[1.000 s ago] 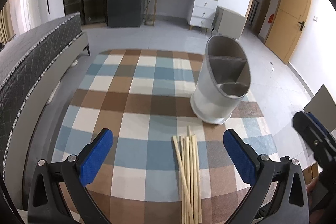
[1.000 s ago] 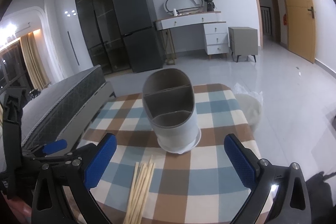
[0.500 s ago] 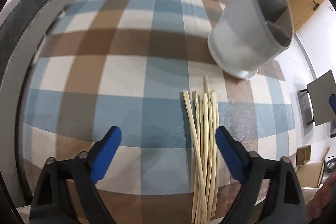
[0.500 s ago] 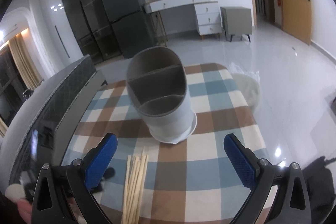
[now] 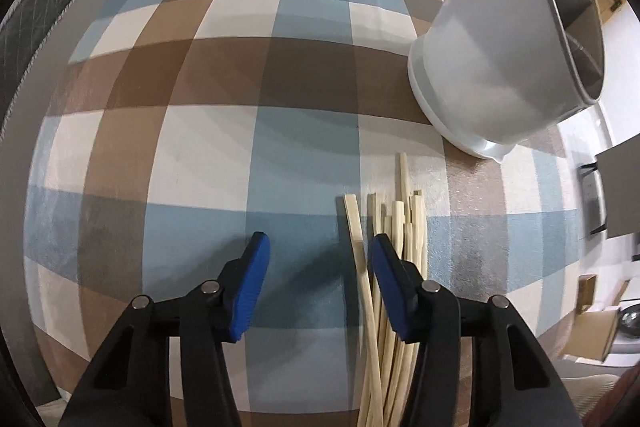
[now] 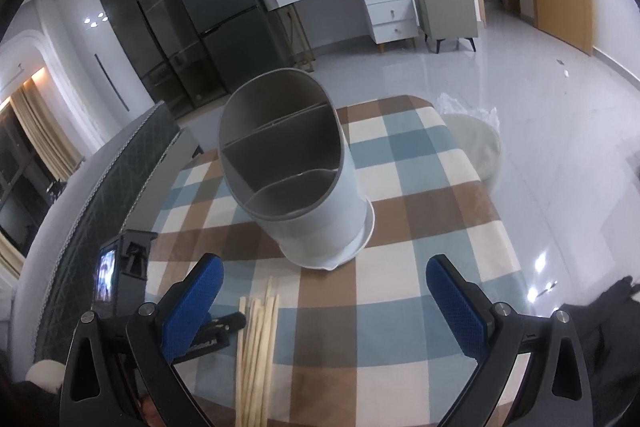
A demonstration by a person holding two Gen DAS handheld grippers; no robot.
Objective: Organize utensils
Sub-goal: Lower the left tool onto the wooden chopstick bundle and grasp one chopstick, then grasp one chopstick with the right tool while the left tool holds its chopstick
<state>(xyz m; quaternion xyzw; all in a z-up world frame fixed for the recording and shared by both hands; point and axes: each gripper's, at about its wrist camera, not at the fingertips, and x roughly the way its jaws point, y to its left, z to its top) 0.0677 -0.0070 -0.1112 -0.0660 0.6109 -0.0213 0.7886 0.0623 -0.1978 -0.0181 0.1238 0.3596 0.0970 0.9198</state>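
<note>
**Tongs over the chopsticks**

Left wrist view: your left tongs (image 5: pixel 318 253) are closing above the checked tabletop (image 5: pixel 208 75); one chopstick of the chopsticks (image 5: pixel 394 227) lies between them, unpinched, near the holder (image 5: pixel 492 67).

Right wrist view: your right tongs (image 6: pixel 324 291) stand spread, empty, before the holder (image 6: pixel 296 179); chopsticks (image 6: pixel 258 331) lie near its base.

Black plastic gripper (image 5: pixel 318 259) arms w/ silver screws, blue textured finger pads (image 6: pixel 450 291).

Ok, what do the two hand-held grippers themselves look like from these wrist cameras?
They look alike. The left hand-held gripper has black angular plastic finger arms with silver pivot bolts and blue finger pads. The right hand-held gripper has the same black frame and bolts, with blue pads showing a fine cross-hatched texture. No cables or lettering are visible on either.
</note>
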